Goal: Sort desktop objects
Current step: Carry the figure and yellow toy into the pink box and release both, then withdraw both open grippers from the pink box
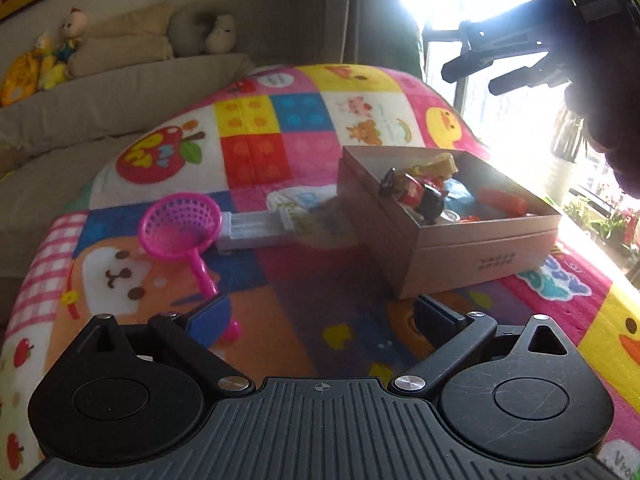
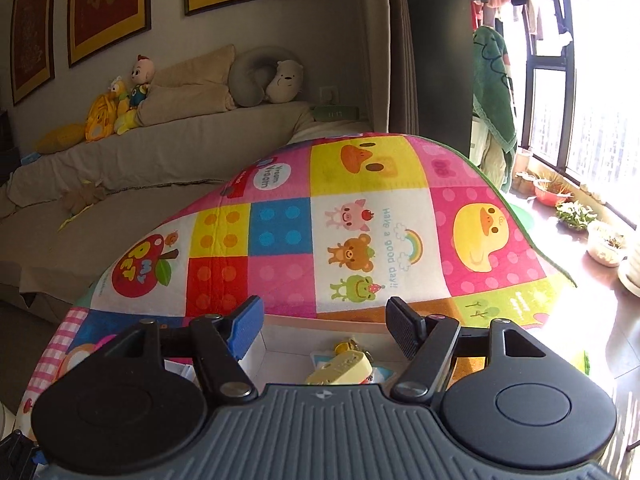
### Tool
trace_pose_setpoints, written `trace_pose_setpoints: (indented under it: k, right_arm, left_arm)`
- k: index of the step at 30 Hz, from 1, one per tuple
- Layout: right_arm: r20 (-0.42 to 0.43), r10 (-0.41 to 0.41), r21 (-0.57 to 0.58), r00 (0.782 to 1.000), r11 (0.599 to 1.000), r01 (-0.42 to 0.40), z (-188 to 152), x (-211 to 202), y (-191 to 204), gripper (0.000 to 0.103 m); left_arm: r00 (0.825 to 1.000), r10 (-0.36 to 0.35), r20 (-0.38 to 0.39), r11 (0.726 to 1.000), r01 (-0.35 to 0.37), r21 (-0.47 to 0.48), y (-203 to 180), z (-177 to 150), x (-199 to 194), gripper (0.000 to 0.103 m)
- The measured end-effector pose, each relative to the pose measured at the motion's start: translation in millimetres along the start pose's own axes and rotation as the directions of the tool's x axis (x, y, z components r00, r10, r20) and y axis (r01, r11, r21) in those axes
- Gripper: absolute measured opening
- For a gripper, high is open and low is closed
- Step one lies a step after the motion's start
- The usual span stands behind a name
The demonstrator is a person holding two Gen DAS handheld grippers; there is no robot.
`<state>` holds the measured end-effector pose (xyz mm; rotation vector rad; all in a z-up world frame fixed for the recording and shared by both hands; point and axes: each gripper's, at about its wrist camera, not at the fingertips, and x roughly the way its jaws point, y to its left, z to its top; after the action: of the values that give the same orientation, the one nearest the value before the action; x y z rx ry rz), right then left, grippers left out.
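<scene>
Left wrist view. Left claw [image 1: 320, 312]: jaws spread wide, nothing between them, low over the patchwork play mat [image 1: 248, 120] covering the table. Pink toy strainer [image 1: 182, 226]: lies on the mat left of centre, basket away from the camera, handle running toward the blue-padded finger [image 1: 208, 318]; contact with it cannot be judged. Grey plastic piece [image 1: 250, 232]: flat on the mat just beside the strainer basket, between it and the box. Cardboard box [image 1: 476, 256]: open-topped, right of centre on the mat, holding a red-and-black toy [image 1: 420, 194], an orange item [image 1: 502, 200] and a yellow item [image 1: 438, 162]. Right claw [image 1: 500, 70]: a dark silhouette against the window glare, raised above the box, fingers apart.

Right wrist view. Right claw [image 2: 324, 326]: jaws open wide and empty, above the box's far wall [image 2: 320, 322]. Pale yellow toy [image 2: 340, 370]: inside the box below the claw. Sofa [image 2: 160, 160] with plush toys [image 2: 108, 114]: beyond the table.
</scene>
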<state>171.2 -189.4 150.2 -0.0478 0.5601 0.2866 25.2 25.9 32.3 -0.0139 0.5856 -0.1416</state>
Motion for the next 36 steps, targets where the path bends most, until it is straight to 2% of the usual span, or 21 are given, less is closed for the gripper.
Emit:
trace_pose_setpoints:
  k: [5, 8, 10, 13, 14, 16, 18, 20, 22, 24, 27, 30, 34, 36]
  right_arm:
    - [-0.102, 0.111, -0.161, 0.988, 0.979, -0.127, -29, 1, 47, 0.068]
    - [-0.128, 0.092, -0.266, 0.987, 0.956, -0.124, -46, 7, 75, 0.068]
    - [-0.143, 0.038, -0.297, 0.989, 0.951, -0.080, -51, 19, 86, 0.068]
    - [-0.163, -0.035, -0.263, 0.986, 0.965, -0.009, -49, 37, 77, 0.067]
    - [-0.148, -0.070, -0.257, 0.987, 0.966, 0.030, -48, 39, 73, 0.066]
    - [-0.070, -0.203, -0.252, 0.977, 0.951, 0.179, -44, 40, 59, 0.065]
    - [-0.059, -0.248, -0.184, 0.967, 0.955, 0.233, -36, 38, 40, 0.065]
    - [-0.081, -0.207, -0.109, 0.975, 0.974, 0.198, -30, 33, 24, 0.065]
    - [-0.095, -0.144, -0.094, 0.985, 0.986, 0.135, -29, 28, 19, 0.065]
    - [-0.122, -0.034, -0.085, 0.992, 0.996, 0.023, -31, 23, 24, 0.065]
    - [-0.143, 0.093, -0.120, 0.985, 0.987, -0.111, -39, 17, 40, 0.062]
    - [-0.124, 0.099, -0.233, 0.987, 0.964, -0.126, -50, 17, 69, 0.062]
    - [-0.104, 0.023, -0.369, 0.994, 0.927, -0.060, -66, 33, 99, 0.060]
    - [-0.109, -0.015, -0.418, 0.994, 0.908, -0.032, -73, 45, 107, 0.049]
  left_arm:
    - [0.999, 0.001, -0.034, 0.998, -0.003, -0.057, 14, -16, 2, 0.100]
    - [1.000, 0.000, -0.028, 0.998, -0.002, -0.066, 18, -19, -1, 0.101]
    - [1.000, 0.003, -0.021, 0.998, -0.004, -0.068, 20, -20, -5, 0.101]
    - [1.000, 0.010, -0.014, 0.997, -0.011, -0.080, 24, -22, -9, 0.101]
    - [1.000, 0.013, -0.011, 0.996, -0.014, -0.087, 26, -22, -11, 0.101]
    - [1.000, 0.019, -0.005, 0.995, -0.020, -0.100, 30, -23, -13, 0.101]
    - [1.000, 0.028, 0.000, 0.993, -0.028, -0.116, 34, -23, -14, 0.101]
    - [0.999, 0.034, 0.005, 0.991, -0.034, -0.129, 38, -23, -14, 0.101]
    - [0.999, 0.037, 0.006, 0.990, -0.036, -0.138, 39, -24, -13, 0.101]
    - [0.999, 0.037, 0.002, 0.989, -0.037, -0.144, 39, -26, -12, 0.102]
    - [0.999, 0.029, 0.012, 0.987, -0.027, -0.156, 42, -26, -12, 0.102]
    - [1.000, 0.023, 0.012, 0.987, -0.021, -0.162, 42, -27, -11, 0.102]
    - [1.000, 0.017, 0.025, 0.988, -0.013, -0.153, 41, -28, -13, 0.102]
    - [0.999, 0.013, 0.029, 0.988, -0.009, -0.153, 41, -28, -14, 0.102]
